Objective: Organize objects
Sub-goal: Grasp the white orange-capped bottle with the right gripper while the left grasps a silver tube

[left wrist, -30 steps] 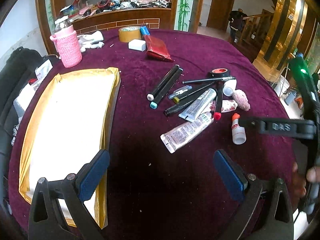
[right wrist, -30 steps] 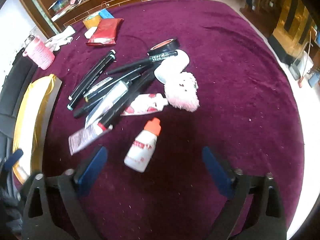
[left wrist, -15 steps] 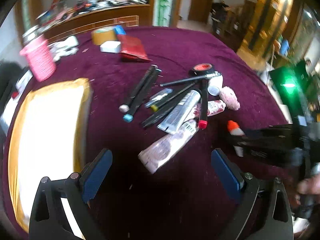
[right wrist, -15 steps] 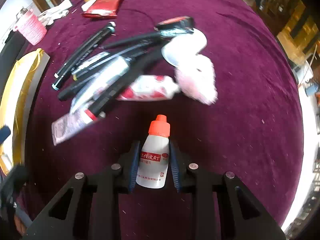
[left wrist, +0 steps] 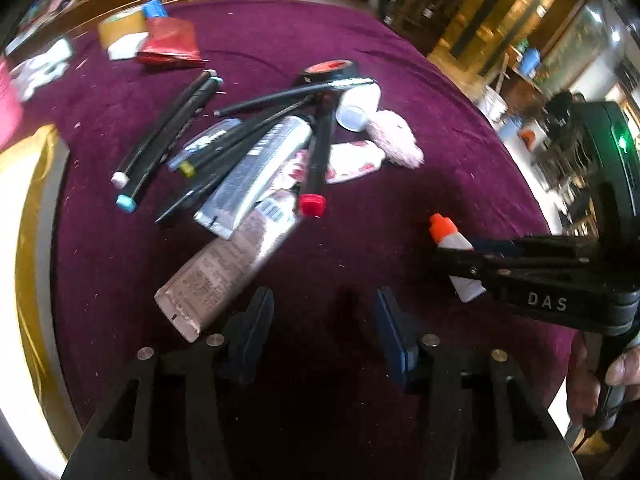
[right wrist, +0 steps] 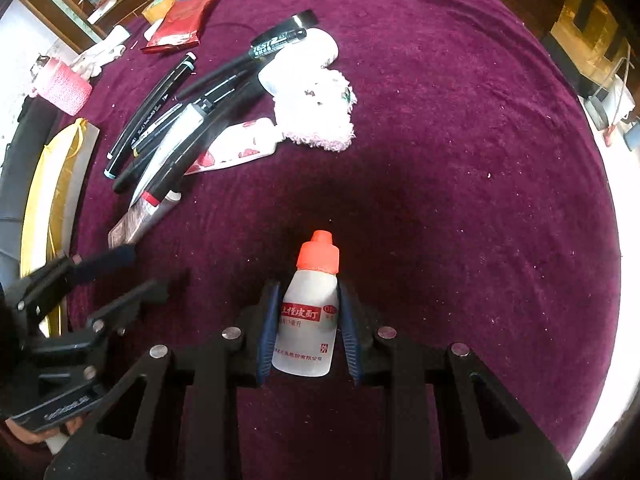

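My right gripper point(right wrist: 307, 328) is shut on a small white bottle with an orange cap point(right wrist: 308, 320); it also shows in the left wrist view point(left wrist: 450, 240), held above the purple cloth. My left gripper point(left wrist: 323, 332) is half open and empty, just right of a pale tube point(left wrist: 228, 264). A pile of black markers point(left wrist: 168, 136), a grey tube point(left wrist: 256, 172), a red-capped marker point(left wrist: 316, 168), a pink fluffy puff point(left wrist: 394, 138) and a tape roll point(left wrist: 330, 70) lies in the table's middle.
A gold-edged white tray point(left wrist: 24, 240) lies at the left. A red pouch point(left wrist: 170, 44), brown tape roll point(left wrist: 122, 28) and pink cup point(right wrist: 64, 86) stand at the far side. The round table's edge point(left wrist: 516, 152) runs on the right.
My right gripper has closed on the white bottle and lifted it off the cloth. My left gripper has moved right toward the pile and narrowed its jaws.
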Demonstrator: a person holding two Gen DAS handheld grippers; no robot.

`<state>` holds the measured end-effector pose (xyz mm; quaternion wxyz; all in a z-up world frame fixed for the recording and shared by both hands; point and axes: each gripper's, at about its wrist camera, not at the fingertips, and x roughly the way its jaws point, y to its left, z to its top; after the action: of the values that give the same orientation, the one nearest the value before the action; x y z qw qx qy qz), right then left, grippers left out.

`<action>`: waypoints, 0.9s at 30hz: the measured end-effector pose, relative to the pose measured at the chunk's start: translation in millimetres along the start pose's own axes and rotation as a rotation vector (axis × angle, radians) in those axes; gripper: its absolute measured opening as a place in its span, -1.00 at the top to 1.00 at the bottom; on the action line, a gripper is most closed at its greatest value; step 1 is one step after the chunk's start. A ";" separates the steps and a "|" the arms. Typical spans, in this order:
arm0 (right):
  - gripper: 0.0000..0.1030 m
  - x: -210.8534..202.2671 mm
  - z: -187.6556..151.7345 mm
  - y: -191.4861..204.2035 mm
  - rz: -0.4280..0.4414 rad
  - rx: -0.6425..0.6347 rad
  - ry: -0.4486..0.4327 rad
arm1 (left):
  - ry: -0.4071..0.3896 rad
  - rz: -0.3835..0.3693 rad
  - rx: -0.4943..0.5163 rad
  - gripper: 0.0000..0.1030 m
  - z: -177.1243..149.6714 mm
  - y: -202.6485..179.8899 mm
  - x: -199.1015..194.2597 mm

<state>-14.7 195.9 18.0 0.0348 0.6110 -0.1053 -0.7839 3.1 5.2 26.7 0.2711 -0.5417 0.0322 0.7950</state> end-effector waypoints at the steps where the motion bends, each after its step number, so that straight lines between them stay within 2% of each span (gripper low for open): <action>1: 0.49 0.0 -0.2 0.4 0.001 -0.006 -0.002 | -0.012 0.022 0.002 0.12 1.0 1.8 -1.0; 3: 0.49 -0.3 -1.7 -0.2 0.001 -0.013 -0.003 | -0.053 0.067 -0.002 0.12 2.2 8.9 -7.7; 4: 0.49 0.1 -1.4 -0.4 0.004 -0.015 -0.003 | -0.077 0.066 -0.008 0.11 2.9 12.8 -12.6; 6: 0.49 0.6 -0.9 -1.4 0.014 -0.013 -0.005 | -0.102 0.117 0.028 -0.02 10.4 15.6 -13.9; 7: 0.49 0.4 -1.3 -1.6 0.016 -0.014 -0.005 | -0.096 0.147 0.062 -0.23 13.6 15.8 -8.9; 9: 0.49 0.5 -1.5 -1.8 0.019 -0.016 -0.006 | -0.054 0.161 0.115 -0.24 18.4 16.8 4.1; 11: 0.49 0.7 -1.7 -2.2 0.021 -0.018 -0.006 | -0.007 0.140 0.133 -0.26 18.3 10.6 16.2; 13: 0.49 0.8 -1.1 -3.3 0.027 -0.018 -0.004 | 0.036 -0.007 0.114 -0.25 14.1 2.7 14.9; 15: 0.49 0.4 -1.0 -6.5 0.044 -0.012 -0.005 | 0.104 -0.229 0.056 -0.15 7.8 -4.5 13.1; 16: 0.49 -0.2 -1.1 -8.9 0.055 -0.007 -0.003 | 0.110 -0.249 0.059 -0.09 5.2 -9.9 11.5; 21: 0.49 -1.0 0.9 -15.1 0.100 0.022 0.005 | 0.038 -0.149 0.028 -0.09 7.0 -3.4 3.2; 27: 0.49 -1.3 -1.5 -10.8 0.082 -0.002 0.000 | 0.032 -0.079 -0.054 -0.09 20.7 2.3 20.1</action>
<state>-12.1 206.5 16.7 0.0677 0.6061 -0.1296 -0.7818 -20.7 18.4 17.0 0.2872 -0.5622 -0.0064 0.7755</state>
